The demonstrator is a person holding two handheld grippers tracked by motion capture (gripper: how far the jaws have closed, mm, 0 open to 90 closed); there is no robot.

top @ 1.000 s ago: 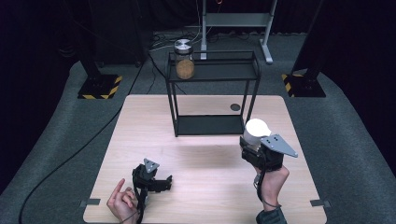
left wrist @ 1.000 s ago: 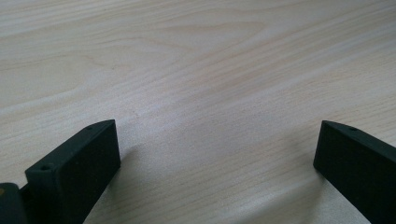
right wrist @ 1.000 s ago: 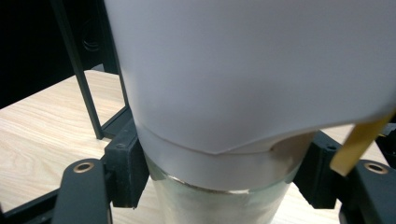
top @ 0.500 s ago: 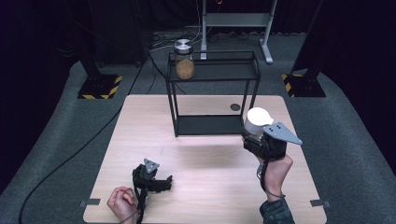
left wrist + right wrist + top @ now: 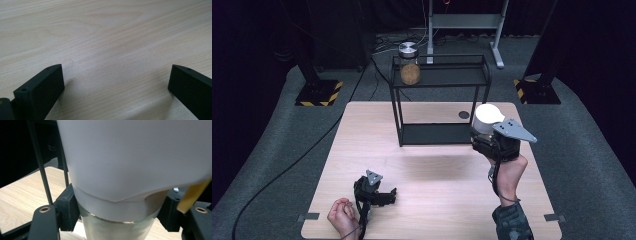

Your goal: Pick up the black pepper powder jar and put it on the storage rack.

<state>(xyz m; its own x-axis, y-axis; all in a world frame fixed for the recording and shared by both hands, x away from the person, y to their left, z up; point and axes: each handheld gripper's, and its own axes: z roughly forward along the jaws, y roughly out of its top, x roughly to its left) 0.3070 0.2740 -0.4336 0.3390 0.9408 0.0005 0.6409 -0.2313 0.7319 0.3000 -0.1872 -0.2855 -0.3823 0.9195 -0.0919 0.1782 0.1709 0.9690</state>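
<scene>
Open wood up front, a wire rack across the back

The black shelf rack (image 5: 439,100) stands across the far middle of the table (image 5: 432,195); its thin posts fence the lower tier, which is bare, and a lidded jar (image 5: 410,64) holds the top tier's left end. The right gripper (image 5: 484,137), clamped on a white-capped jar (image 5: 486,117), sits just beside the rack's right front post. Bare wood lies between the left gripper (image 5: 384,192)'s parted jaws.

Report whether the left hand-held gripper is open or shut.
Open. The left hand-held gripper shows its two black jaws set wide apart, with bare wooden table between them.
</scene>
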